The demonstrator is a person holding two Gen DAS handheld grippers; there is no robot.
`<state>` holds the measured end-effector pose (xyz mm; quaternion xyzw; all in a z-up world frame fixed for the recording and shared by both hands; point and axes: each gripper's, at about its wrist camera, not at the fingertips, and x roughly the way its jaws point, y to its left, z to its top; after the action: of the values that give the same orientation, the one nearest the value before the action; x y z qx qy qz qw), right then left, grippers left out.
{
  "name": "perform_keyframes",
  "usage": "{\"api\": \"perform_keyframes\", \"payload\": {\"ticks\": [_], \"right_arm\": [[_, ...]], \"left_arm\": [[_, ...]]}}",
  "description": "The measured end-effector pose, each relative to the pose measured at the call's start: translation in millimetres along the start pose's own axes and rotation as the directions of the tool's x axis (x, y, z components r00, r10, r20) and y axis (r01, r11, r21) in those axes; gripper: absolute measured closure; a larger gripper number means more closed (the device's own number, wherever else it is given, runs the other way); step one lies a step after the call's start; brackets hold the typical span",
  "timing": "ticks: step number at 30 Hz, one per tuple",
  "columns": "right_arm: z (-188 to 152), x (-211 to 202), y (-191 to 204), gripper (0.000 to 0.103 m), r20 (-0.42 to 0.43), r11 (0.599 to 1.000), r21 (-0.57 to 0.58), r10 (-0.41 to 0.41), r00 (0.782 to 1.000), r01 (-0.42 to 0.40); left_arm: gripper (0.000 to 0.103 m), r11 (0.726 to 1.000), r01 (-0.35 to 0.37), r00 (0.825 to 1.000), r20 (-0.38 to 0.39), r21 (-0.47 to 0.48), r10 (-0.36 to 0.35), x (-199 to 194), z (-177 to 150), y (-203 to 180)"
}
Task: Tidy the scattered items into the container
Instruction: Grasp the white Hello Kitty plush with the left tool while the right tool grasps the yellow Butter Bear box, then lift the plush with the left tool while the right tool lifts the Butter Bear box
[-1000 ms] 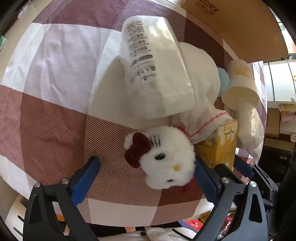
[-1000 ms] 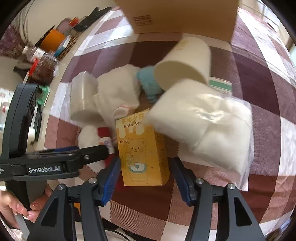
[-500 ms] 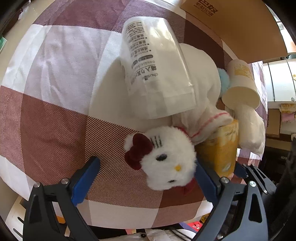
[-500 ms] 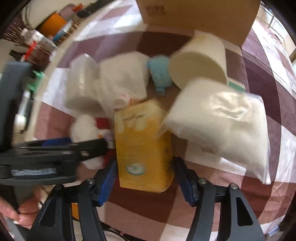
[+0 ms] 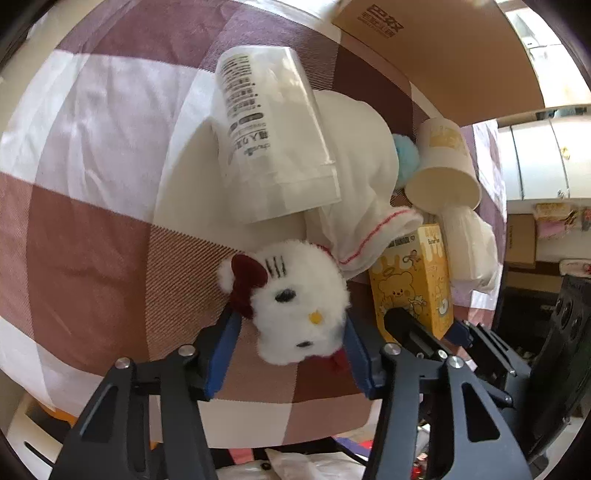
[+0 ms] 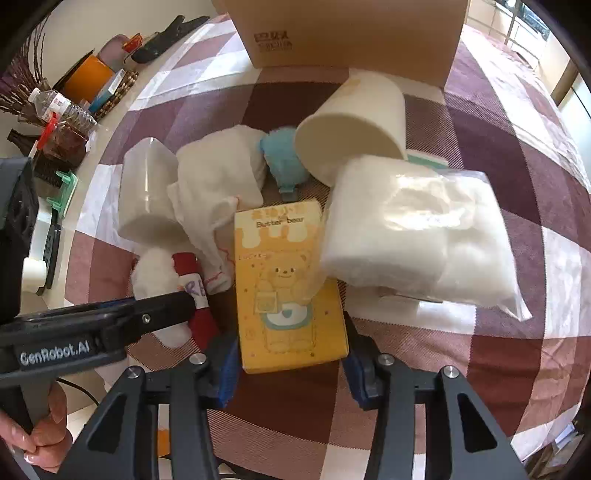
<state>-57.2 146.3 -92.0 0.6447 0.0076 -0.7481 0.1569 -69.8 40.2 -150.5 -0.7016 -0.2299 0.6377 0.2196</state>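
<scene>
Two claws are gripping at once: the left gripper (image 5: 291,345) is pinching the plush cat (image 5: 295,306), the right gripper (image 6: 290,363) the yellow box (image 6: 288,291), ready for lifting toward the cardboard box (image 6: 354,33) far ahead.

Bare checked cloth (image 5: 85,206) lies open to the left of the pile, while toward the cardboard box (image 6: 351,33) the way is crowded by the tipped paper cup (image 6: 354,122), the bagged white wad (image 6: 417,229), the white cloth (image 6: 218,177) and the plastic-wrapped cups (image 5: 273,147), all touching one another.
</scene>
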Motion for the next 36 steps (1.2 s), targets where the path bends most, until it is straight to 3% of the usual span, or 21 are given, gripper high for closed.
{"api": "perform_keyframes", "payload": {"ticks": [11, 17, 23, 36], "right_arm": [[-10.9, -15.2, 5.9, 0.057, 0.037, 1.000, 0.027, 0.011, 0.999, -0.012], [-12.9, -26.3, 8.7, 0.057, 0.066, 0.999, 0.039, 0.015, 0.998, -0.018], [-11.0, -40.4, 14.4, 0.058, 0.099, 0.999, 0.045, 0.026, 0.995, -0.030], [-13.5, -85.5, 32.9, 0.058, 0.200, 0.998, 0.029, 0.049, 0.979, -0.056]], "left_arm": [[0.064, 1.000, 0.001, 1.000, 0.010, 0.023, -0.001, -7.8, 9.5, -4.0], [0.067, 0.999, -0.005, 0.999, 0.039, 0.040, 0.003, -42.0, -10.8, 12.5], [0.067, 0.998, -0.026, 0.995, 0.095, 0.055, 0.021, -79.4, -13.5, 27.9], [0.067, 0.990, -0.087, 0.973, 0.223, 0.112, 0.060, -130.9, -19.5, 6.9]]}}
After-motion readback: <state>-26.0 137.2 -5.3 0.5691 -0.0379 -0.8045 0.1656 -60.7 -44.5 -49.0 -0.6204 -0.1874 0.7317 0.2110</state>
